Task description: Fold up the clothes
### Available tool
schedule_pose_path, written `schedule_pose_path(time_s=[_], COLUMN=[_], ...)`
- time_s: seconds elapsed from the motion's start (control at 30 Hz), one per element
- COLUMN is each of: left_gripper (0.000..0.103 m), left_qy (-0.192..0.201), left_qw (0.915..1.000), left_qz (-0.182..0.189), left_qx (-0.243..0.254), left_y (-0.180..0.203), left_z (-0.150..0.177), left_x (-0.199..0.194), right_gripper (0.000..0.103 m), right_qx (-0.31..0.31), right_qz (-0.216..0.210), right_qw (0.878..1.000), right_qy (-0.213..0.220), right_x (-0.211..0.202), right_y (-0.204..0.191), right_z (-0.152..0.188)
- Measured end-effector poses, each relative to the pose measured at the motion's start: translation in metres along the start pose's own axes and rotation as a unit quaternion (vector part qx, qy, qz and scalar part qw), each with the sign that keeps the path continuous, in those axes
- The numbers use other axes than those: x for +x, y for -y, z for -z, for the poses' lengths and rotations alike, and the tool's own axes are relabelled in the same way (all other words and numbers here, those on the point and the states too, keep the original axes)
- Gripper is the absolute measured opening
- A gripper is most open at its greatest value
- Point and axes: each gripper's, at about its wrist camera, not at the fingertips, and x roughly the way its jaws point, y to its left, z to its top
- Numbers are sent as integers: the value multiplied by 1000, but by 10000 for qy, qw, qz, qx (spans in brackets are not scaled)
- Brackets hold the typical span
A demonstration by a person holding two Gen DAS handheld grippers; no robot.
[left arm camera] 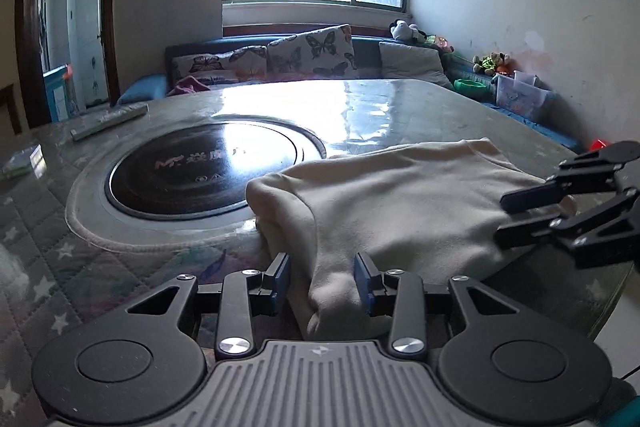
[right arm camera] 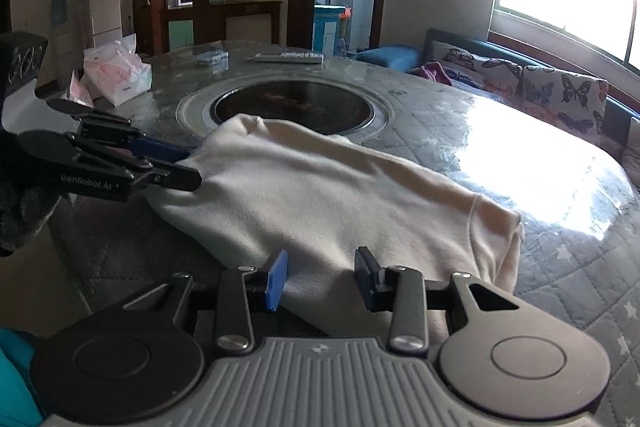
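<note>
Both claws (left arm camera: 322, 281) (right arm camera: 322, 277) spread around soft cream fleece garment (left arm camera: 400, 195).

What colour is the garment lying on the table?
Plain cream garment, clearest in the right wrist view.

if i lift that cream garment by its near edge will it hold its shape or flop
The cream garment will probably flop: it already sags in soft folds over the table edge. It looks like thick fleece, so likely grippy. Both open grippers, left and right, straddle its edge.

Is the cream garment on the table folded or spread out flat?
Folded. The cream garment lies as a compact bundle with doubled layers and a rounded fold at its far end, on the table.
</note>
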Motion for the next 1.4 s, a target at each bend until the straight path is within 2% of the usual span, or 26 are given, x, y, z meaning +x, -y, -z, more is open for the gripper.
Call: schedule_pose_path(time_s=[0.13, 0.23, 0.43, 0.63, 0.87, 0.93, 1.0, 1.17, 1.23, 1.4], left_gripper=[38, 38, 38, 55, 96, 97, 103, 103, 103, 103], left_qy=[122, 227, 89, -120, -276, -307, -331, -321, -298, -242], left_qw=[9998, 9996, 9997, 9990, 9973, 9967, 9963, 9951, 9942, 9915], left_qz=[-66, 18, 9, -85, -135, -140, -175, -281, -364, -569], left_qx=[-128, -159, -240, -432, -671, -742, -768, -895, -967, -1147], left_y=[-2, 0, 0, -5, -11, -13, -13, -17, -20, -26], left_z=[-9, -14, -14, -12, -13, -14, -14, -20, -25, -36], left_x=[-6, -7, 1, 7, 11, 12, 13, 18, 20, 26], right_gripper=[37, 37, 37, 38, 39, 39, 39, 40, 46, 46], right_qx=[252, 429, 778, 833, 829, 868, 920, 1001, 968, 924], right_qz=[143, 315, 477, 398, 290, 331, 362, 396, 401, 508], right_qw=[9995, 9986, 9958, 9957, 9960, 9956, 9951, 9942, 9945, 9944], right_qy=[131, 79, -73, 72, 179, 134, 83, -7, 22, 106], right_x=[-14, -16, -19, -21, 3, 12, 19, 29, 27, 32], right_y=[10, 20, 38, 44, 56, 61, 67, 74, 73, 77], right_z=[0, 7, 23, 15, -7, -9, -10, -10, -13, -27])
